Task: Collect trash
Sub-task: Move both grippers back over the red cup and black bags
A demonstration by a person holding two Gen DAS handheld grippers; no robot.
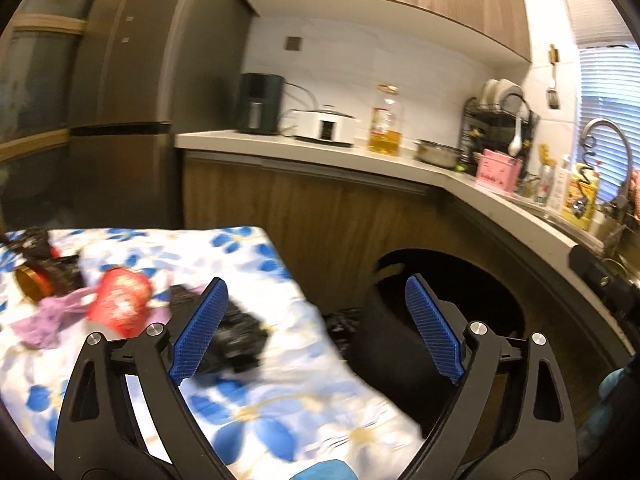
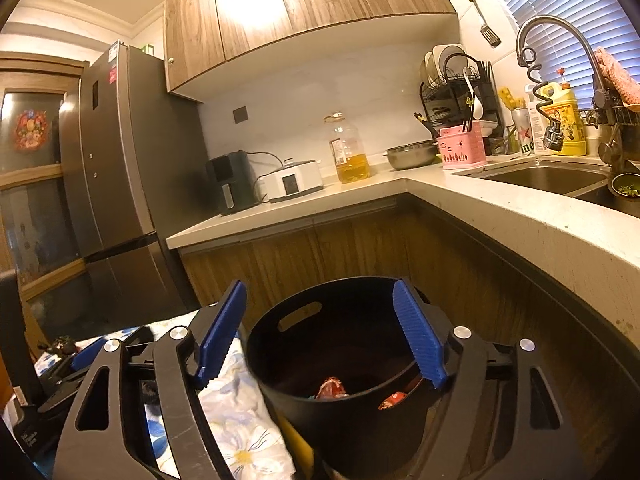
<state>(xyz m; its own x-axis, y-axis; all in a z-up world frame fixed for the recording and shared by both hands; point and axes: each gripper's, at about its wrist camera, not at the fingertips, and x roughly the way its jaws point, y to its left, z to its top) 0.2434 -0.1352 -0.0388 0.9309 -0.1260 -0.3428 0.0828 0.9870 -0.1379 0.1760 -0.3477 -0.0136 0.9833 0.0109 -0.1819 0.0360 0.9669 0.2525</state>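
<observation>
My left gripper (image 1: 316, 326) is open and empty above the right edge of a table with a blue-flowered cloth (image 1: 248, 408). On the cloth lie a crumpled black bag (image 1: 240, 340), a red cup (image 1: 120, 304), a purple wrapper (image 1: 44, 320), a gold-rimmed lid (image 1: 32, 282) and more black trash (image 1: 36, 246). My right gripper (image 2: 320, 330) is open and empty above a black bin (image 2: 340, 412) that stands beside the table. Red wrappers (image 2: 331, 389) lie inside the bin. The bin's mouth also shows in the left wrist view (image 1: 448, 300).
A kitchen counter (image 2: 500, 216) wraps around behind and to the right, with a sink (image 2: 548, 178), an oil bottle (image 2: 351, 152), a dish rack (image 2: 460, 92) and appliances (image 2: 294, 180). A tall fridge (image 2: 120, 184) stands at the left.
</observation>
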